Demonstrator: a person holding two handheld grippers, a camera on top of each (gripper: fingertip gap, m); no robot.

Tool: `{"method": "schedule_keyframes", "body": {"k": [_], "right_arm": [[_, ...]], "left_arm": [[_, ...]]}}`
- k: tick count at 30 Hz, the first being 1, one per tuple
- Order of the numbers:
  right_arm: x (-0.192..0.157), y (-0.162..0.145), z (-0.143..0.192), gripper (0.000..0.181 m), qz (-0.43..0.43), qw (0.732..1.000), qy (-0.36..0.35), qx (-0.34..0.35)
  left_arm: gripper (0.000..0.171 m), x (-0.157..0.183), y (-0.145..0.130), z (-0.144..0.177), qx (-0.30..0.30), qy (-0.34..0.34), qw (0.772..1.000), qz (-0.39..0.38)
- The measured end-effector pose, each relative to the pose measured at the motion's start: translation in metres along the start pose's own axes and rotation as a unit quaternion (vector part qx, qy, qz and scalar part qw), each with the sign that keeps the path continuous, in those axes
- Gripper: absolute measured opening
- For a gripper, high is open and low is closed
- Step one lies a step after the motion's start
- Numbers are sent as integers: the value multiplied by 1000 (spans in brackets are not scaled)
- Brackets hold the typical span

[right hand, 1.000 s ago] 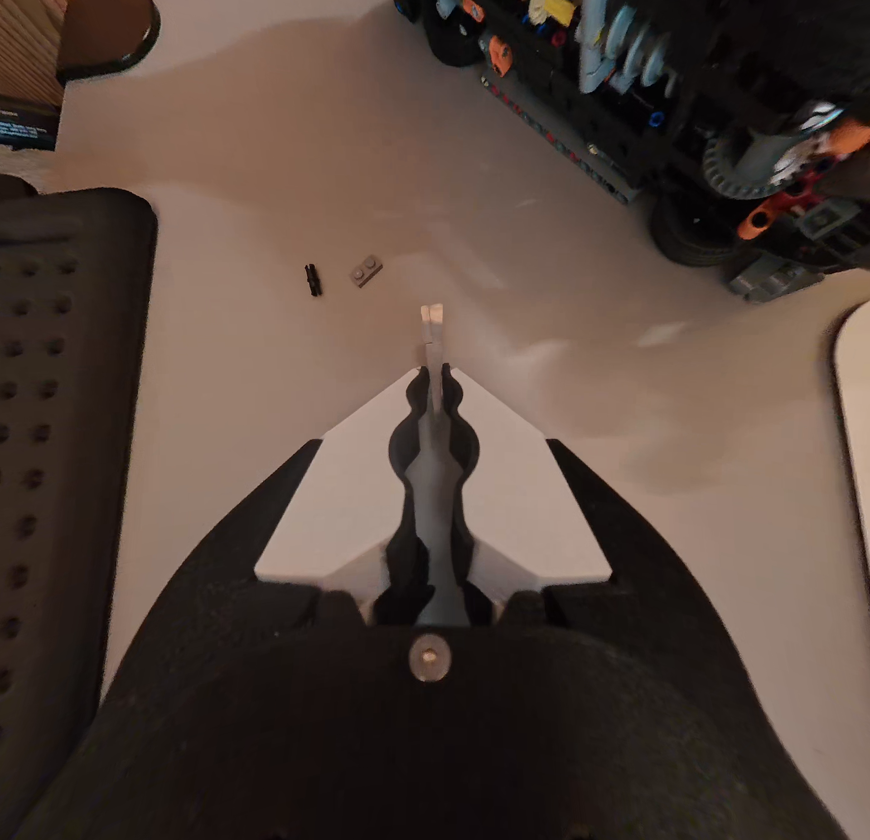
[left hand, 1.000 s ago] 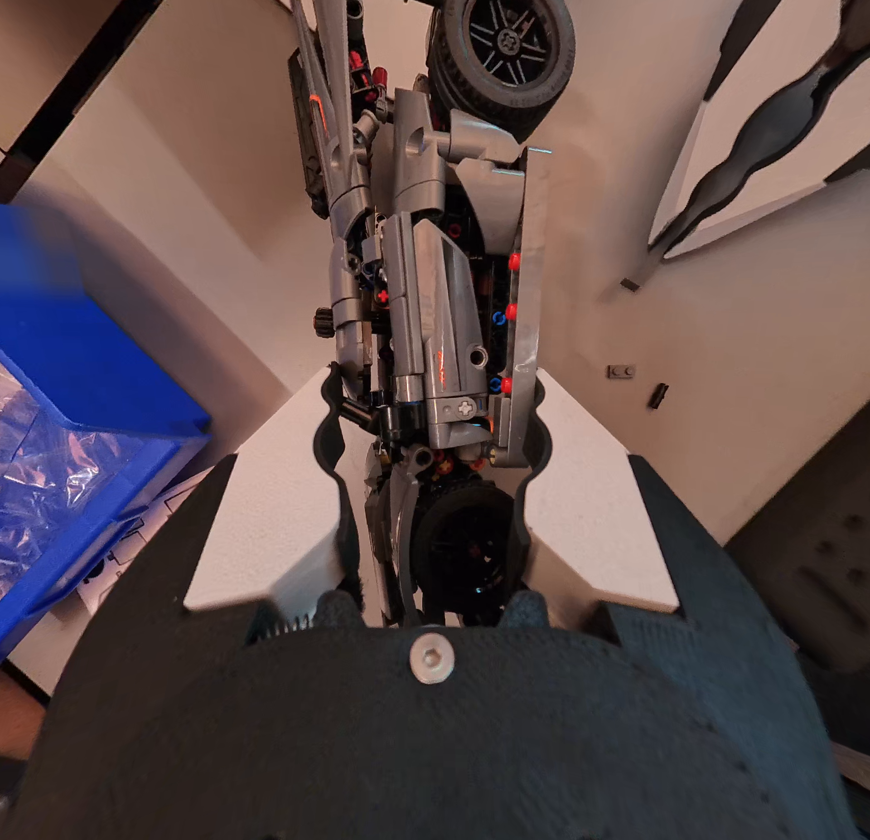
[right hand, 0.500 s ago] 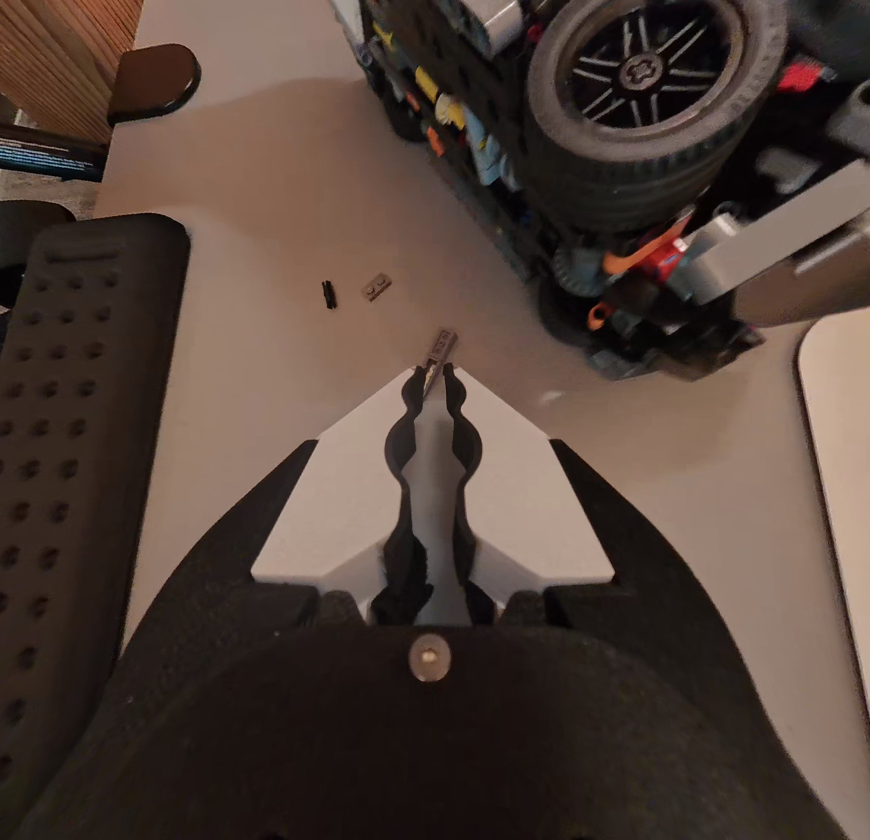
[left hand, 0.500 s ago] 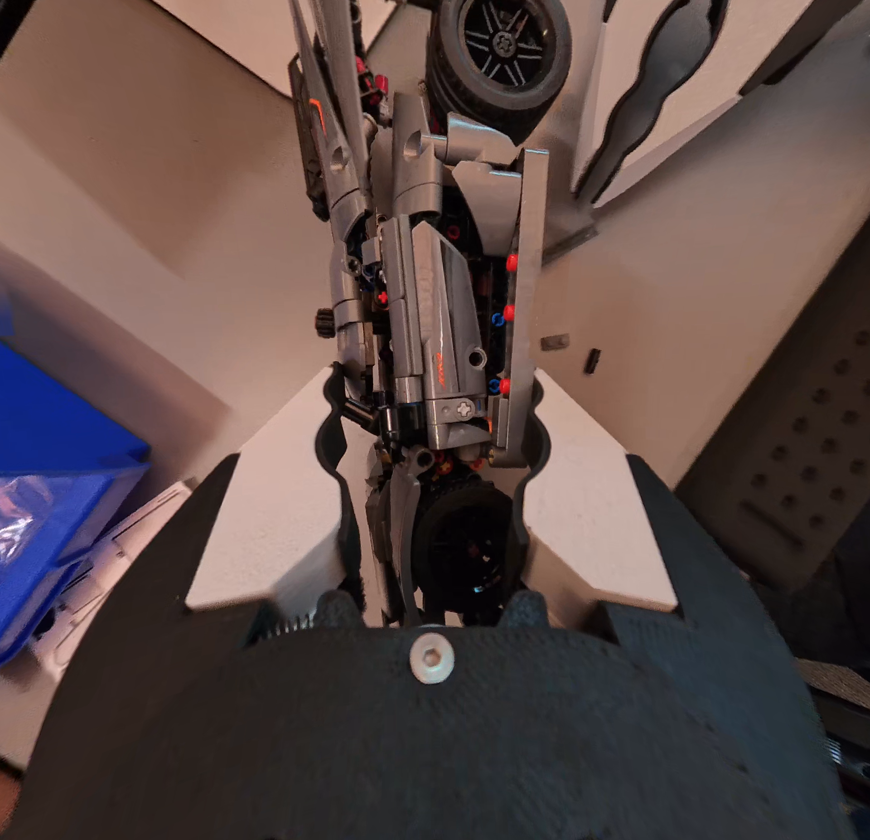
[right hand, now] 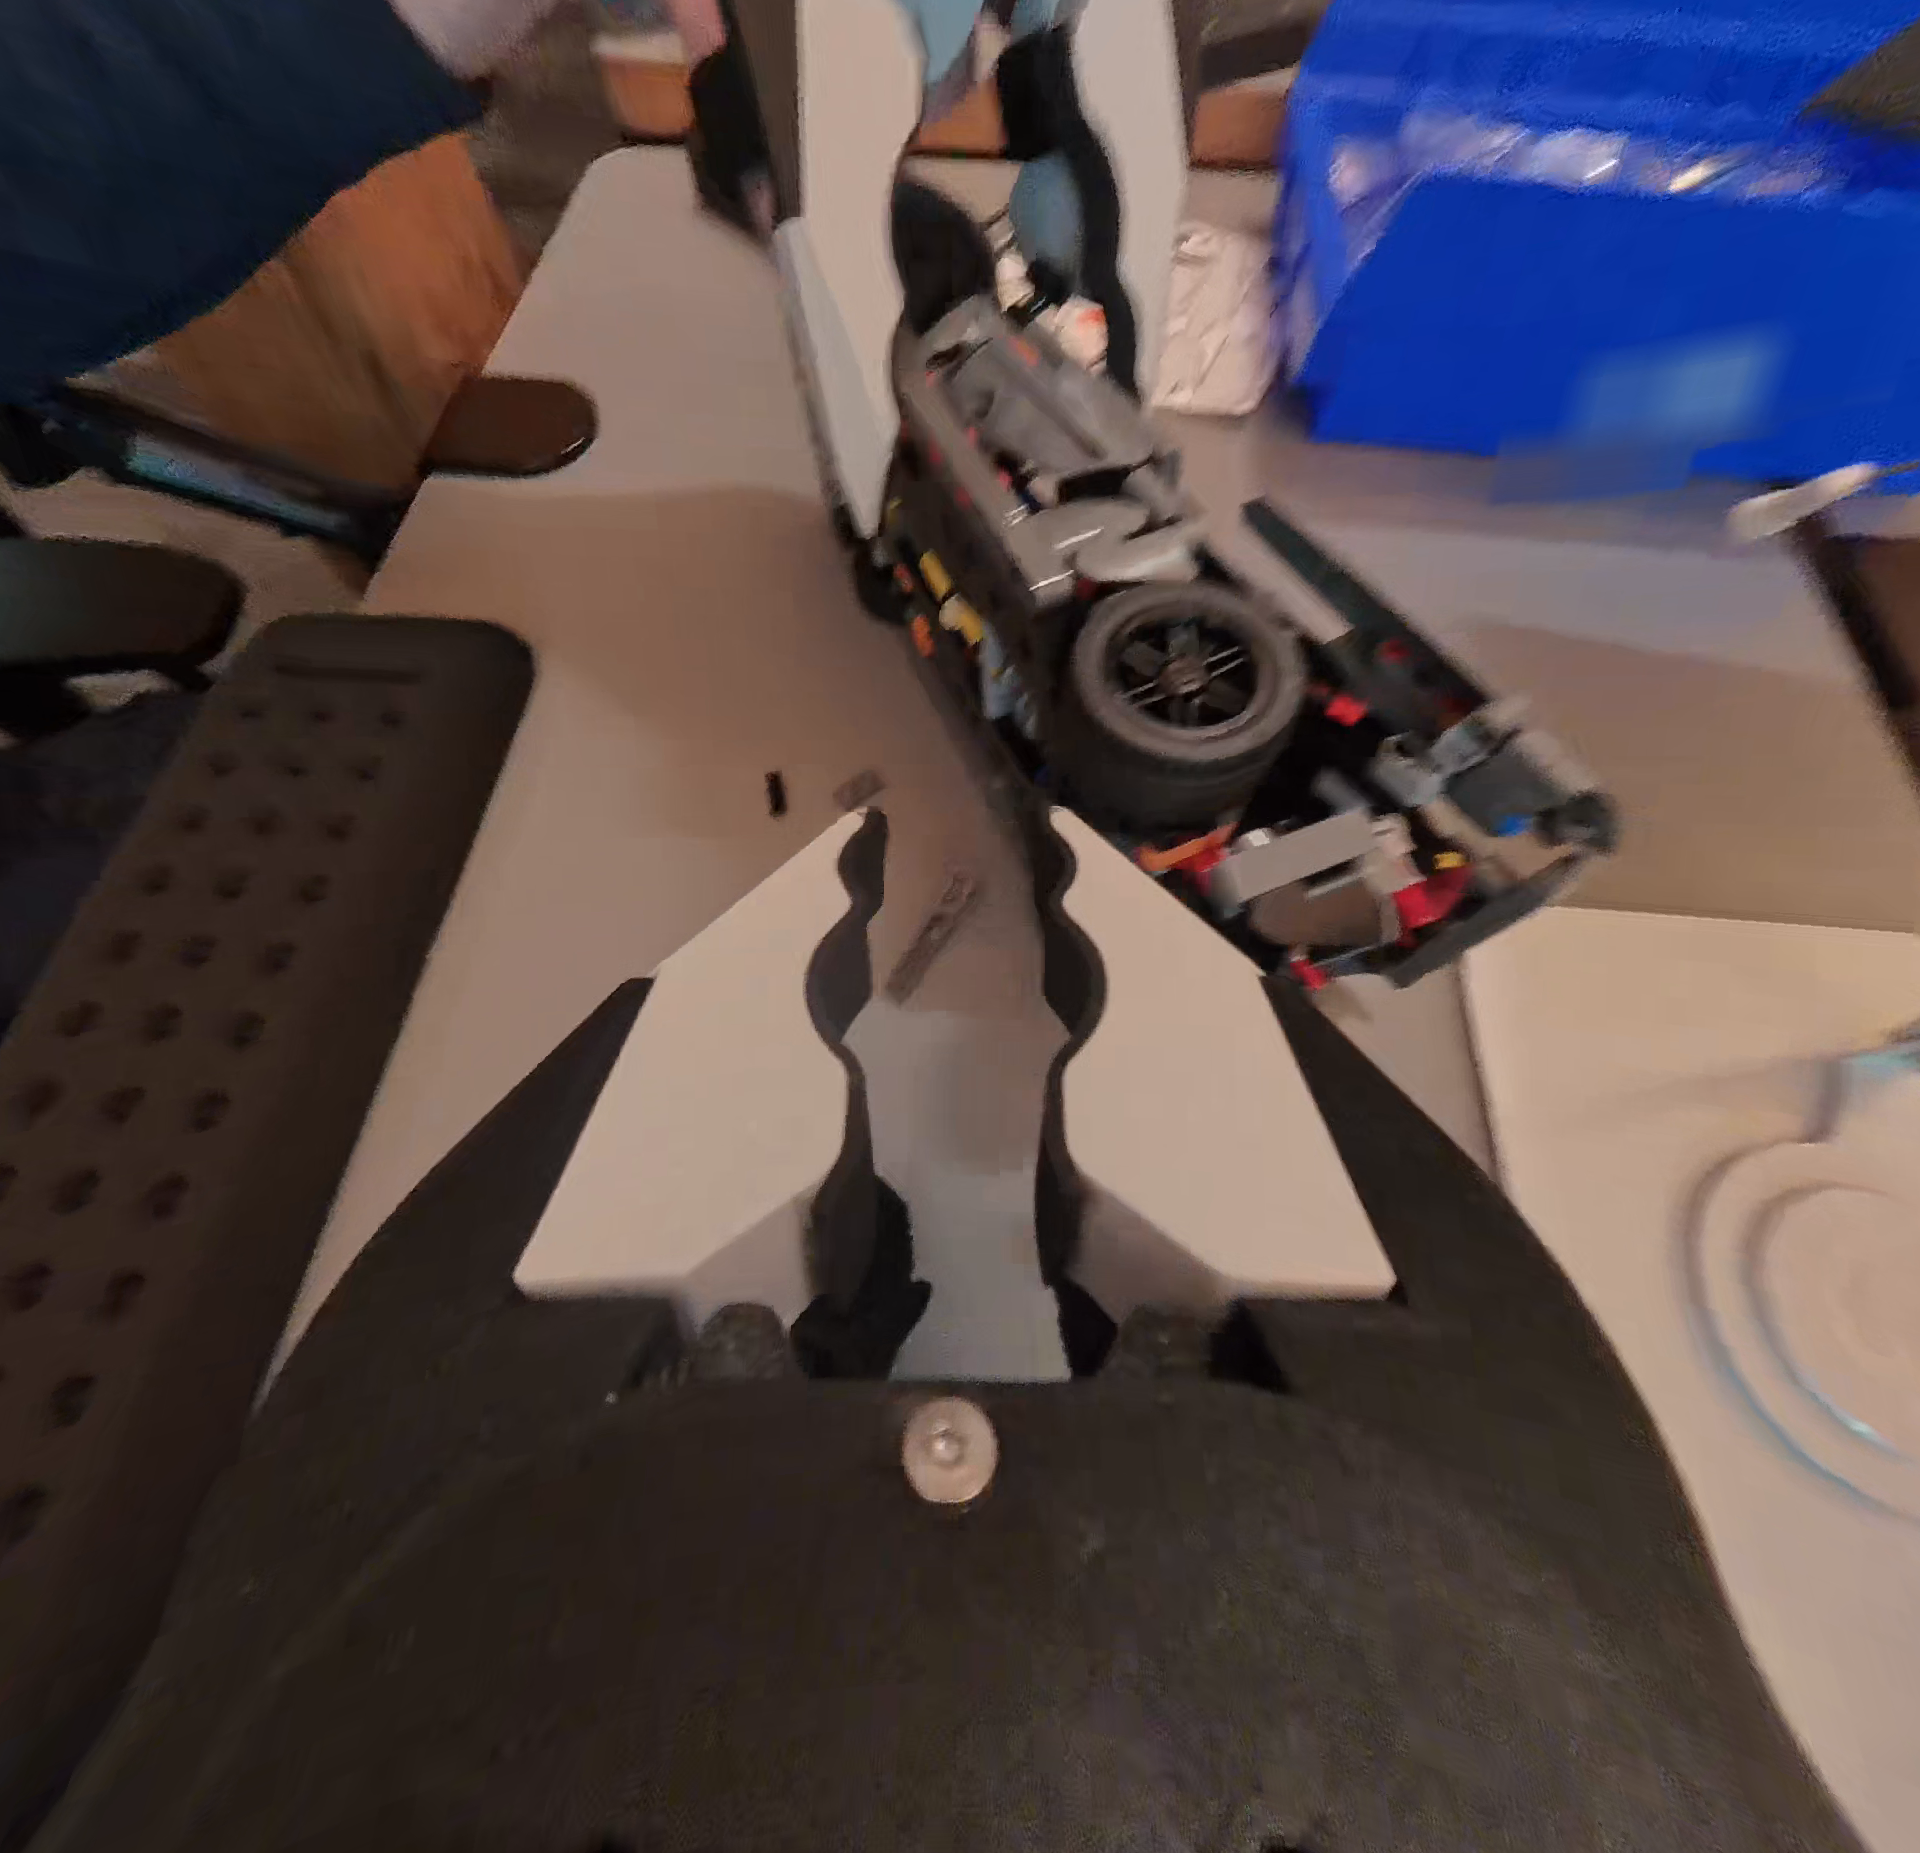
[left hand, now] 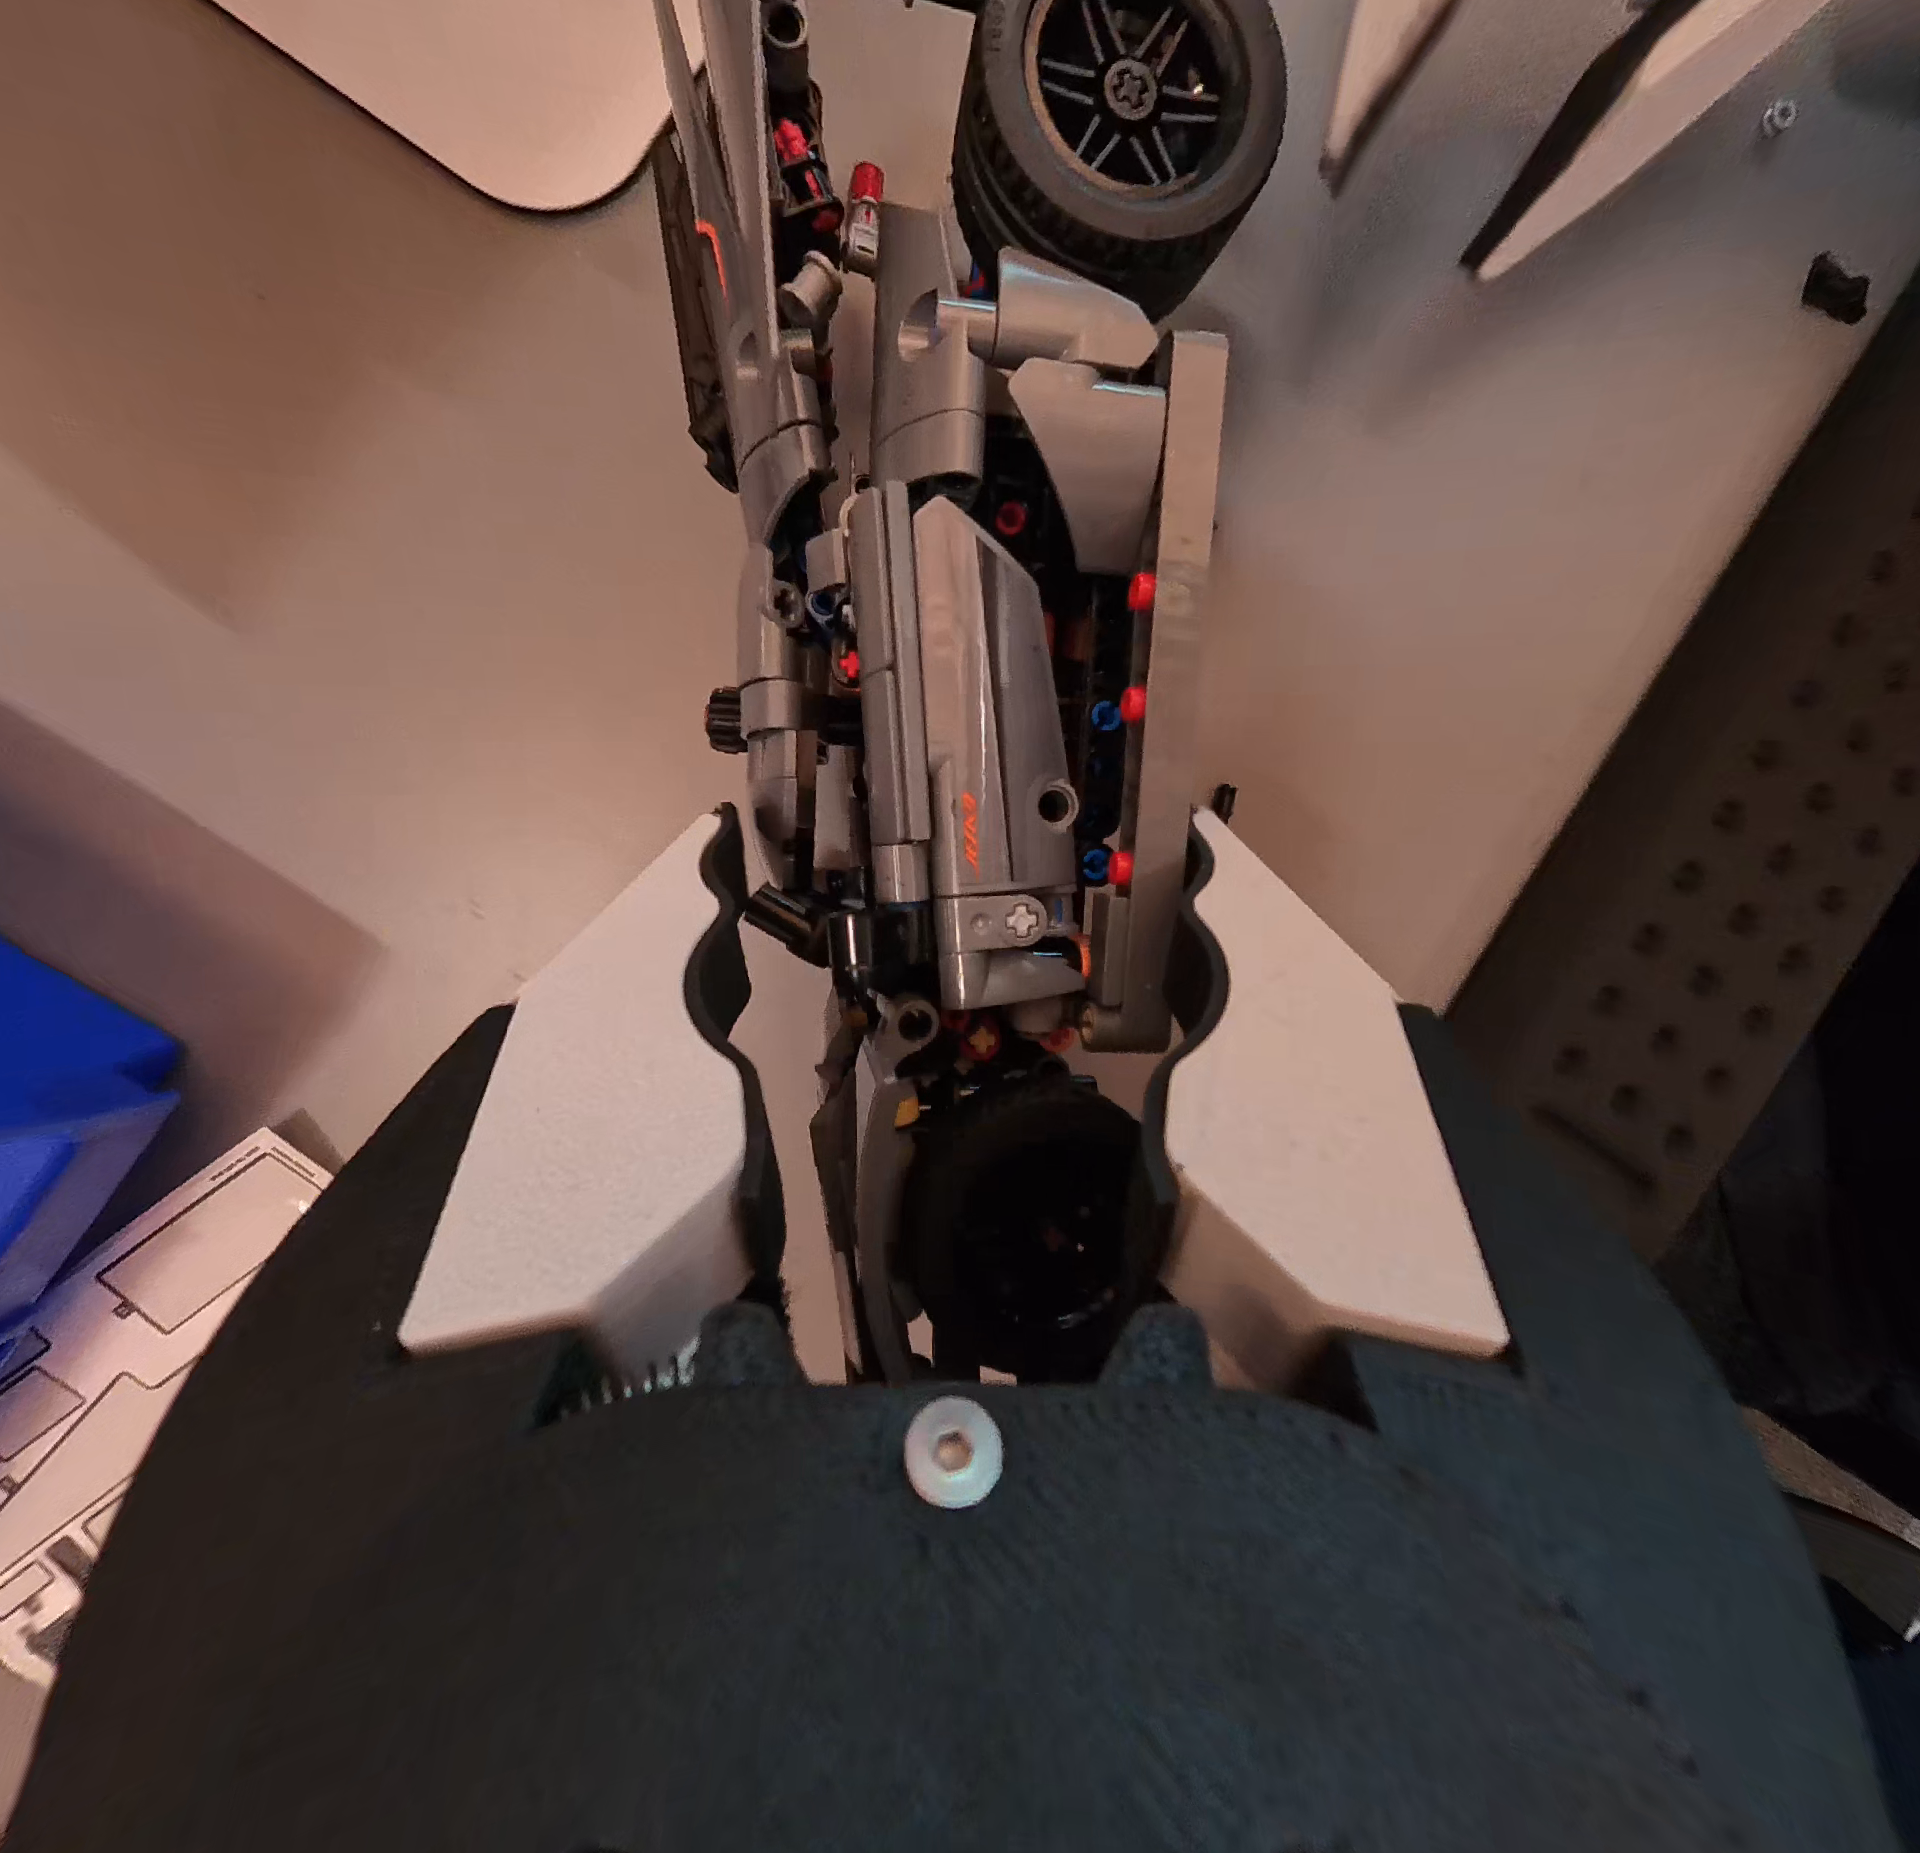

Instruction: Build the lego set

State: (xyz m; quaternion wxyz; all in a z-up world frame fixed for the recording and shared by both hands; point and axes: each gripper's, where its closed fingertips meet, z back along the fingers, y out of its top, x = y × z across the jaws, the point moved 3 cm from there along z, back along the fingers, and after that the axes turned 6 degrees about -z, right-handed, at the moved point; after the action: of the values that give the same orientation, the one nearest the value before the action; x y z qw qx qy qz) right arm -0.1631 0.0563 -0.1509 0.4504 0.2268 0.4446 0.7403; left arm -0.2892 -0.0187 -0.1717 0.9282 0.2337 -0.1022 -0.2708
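Note:
My left gripper is shut on a grey and black lego car, gripped near one wheel, with the far wheel up ahead. In the right wrist view the car hangs tilted above the table in the left gripper. My right gripper is open and empty. A thin grey lego strip lies on the table between its fingers. A small black pin and a small grey plate lie just beyond the left fingertip. The right gripper shows at the top right of the left wrist view.
A black perforated pad lies along the left. A blue bin stands at the back right, also in the left wrist view beside a booklet. A white mat lies right. A person's dark sleeve is top left.
My right gripper has opened and let go of the thin grey strip, which now lies on the table, and it has pulled back. My left gripper has swung the car round.

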Motion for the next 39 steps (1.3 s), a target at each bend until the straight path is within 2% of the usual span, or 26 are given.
{"method": "schedule_keyframes", "body": {"k": [2, 3, 5, 9, 14, 18, 20, 23, 32, 39], "right_arm": [[9, 11, 3, 47, 10, 999, -46, 19], [13, 16, 4, 51, 14, 997, -66, 24], [19, 26, 2, 57, 22, 995, -96, 22], [32, 22, -18, 61, 37, 992, -116, -42], [38, 23, -31, 46, 17, 995, -86, -54], [41, 21, -31, 50, -6, 996, -68, -64], [42, 20, -31, 54, -8, 996, -65, -65], [41, 20, -31, 48, -5, 996, -58, -70], [36, 24, -32, 44, 11, 995, -50, -84], [36, 25, -31, 40, 5, 997, -52, -55]], "left_arm": [[78, -1, 0, 1, 5, 6, 1000, -4], [79, -3, 1, 2, 11, 11, 1000, -5], [80, -4, 3, 4, 26, 12, 1000, -5], [79, -5, 7, 5, 44, 19, 999, -9], [79, -6, 19, 19, 57, 66, 996, -36], [70, 8, 51, 25, 102, 92, 986, -95], [63, 16, 60, 14, 88, 95, 984, -125], [58, 17, 61, -3, 44, 118, 981, -150], [41, 12, 67, -8, 41, 152, 974, -164], [41, 12, 65, -9, 61, 167, 970, -163]]}}
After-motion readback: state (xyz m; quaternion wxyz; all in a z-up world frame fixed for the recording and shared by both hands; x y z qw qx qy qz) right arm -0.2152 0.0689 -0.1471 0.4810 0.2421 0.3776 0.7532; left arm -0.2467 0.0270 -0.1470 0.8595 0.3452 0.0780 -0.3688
